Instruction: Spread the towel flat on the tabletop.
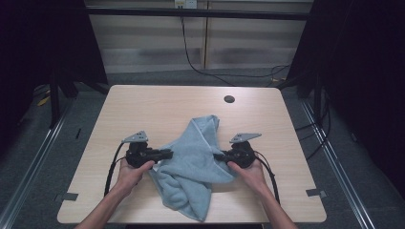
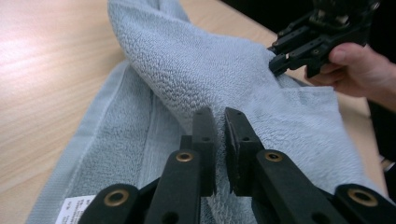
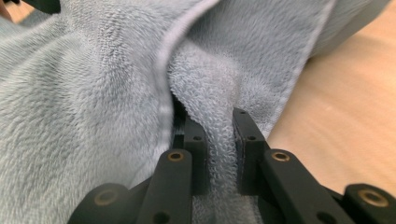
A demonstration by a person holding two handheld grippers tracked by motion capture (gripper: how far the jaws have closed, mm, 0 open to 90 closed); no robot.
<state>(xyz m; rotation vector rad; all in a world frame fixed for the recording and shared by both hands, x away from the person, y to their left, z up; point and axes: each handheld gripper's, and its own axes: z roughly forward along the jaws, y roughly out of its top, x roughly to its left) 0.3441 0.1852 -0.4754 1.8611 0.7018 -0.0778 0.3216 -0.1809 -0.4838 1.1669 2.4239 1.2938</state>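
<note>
Towel label cut off, unreadable

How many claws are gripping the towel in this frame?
2. The left claw pinches the blue towel at its left side; the right claw holds a fold at its right side. Both are shut on cloth.

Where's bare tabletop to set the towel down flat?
Free: the far strip of the table between the towel and the round hole, plus the far left corner. Crowded: the near middle, where the left tool and right tool pinch the towel.
</note>
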